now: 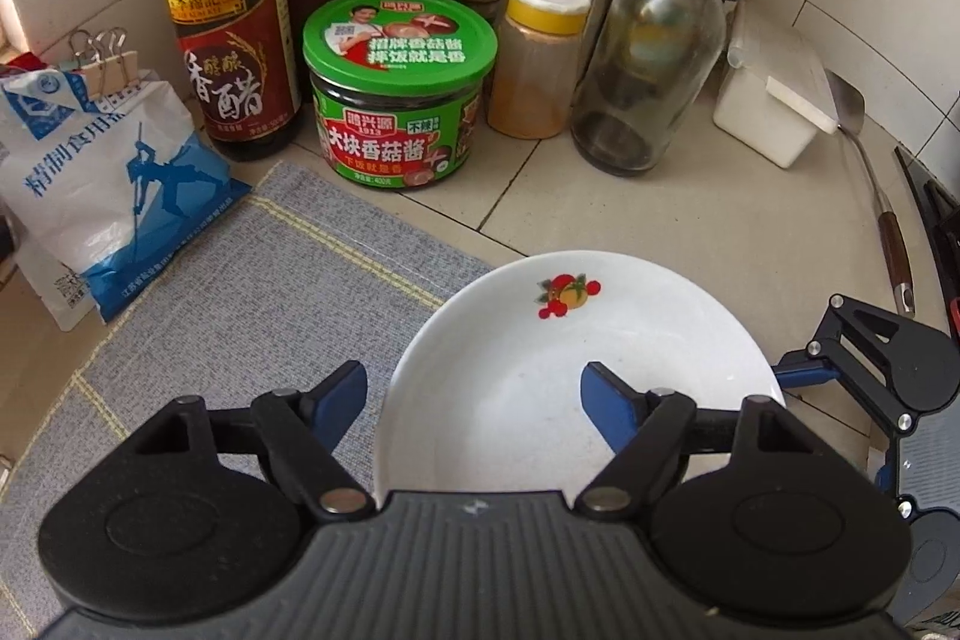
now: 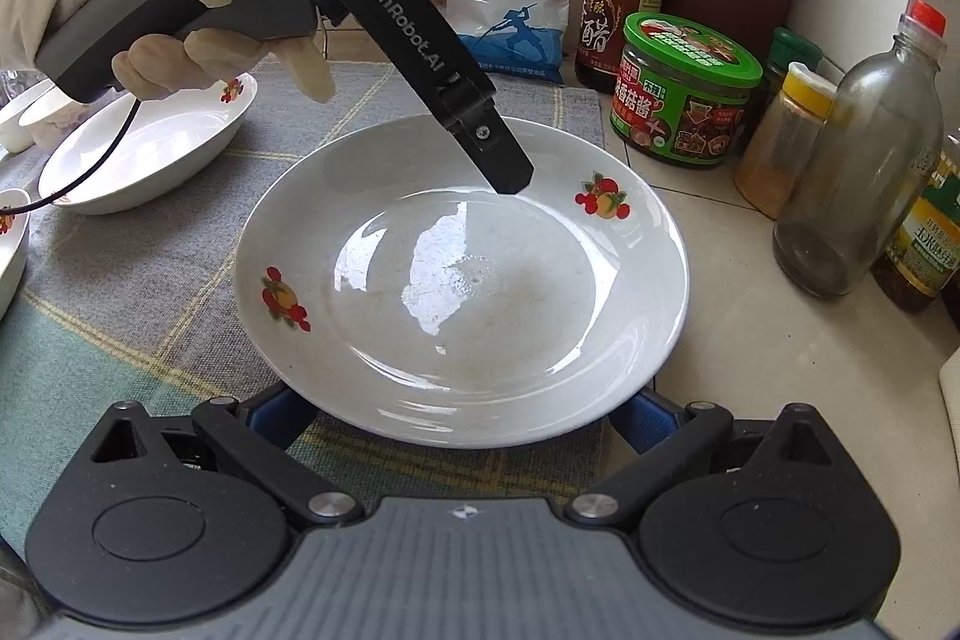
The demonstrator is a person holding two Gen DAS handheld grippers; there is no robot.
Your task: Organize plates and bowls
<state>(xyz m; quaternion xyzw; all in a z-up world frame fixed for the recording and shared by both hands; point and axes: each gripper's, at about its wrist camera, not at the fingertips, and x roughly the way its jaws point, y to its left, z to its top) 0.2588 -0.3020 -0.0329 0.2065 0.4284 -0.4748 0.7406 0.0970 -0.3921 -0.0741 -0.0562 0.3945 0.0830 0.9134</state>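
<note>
Plate (image 2: 462,280) half on the mat (image 2: 150,292), half on the bench (image 2: 750,340); left gripper (image 1: 474,388) fingers spread astride its rim, right gripper (image 2: 462,418) fingers hidden beneath near edge, state unclear, likely steadying.

Back of table (image 1: 690,220): blocked by vinegar bottle (image 1: 231,16), green-lidded jar (image 1: 399,91), spice jar (image 1: 540,64), glass bottle (image 1: 651,64); left: salt bag (image 1: 102,172); bare tile between jars and plate (image 2: 462,274): passable; far left: oval dishes (image 2: 150,148) crowd cloth (image 1: 240,292)
</note>
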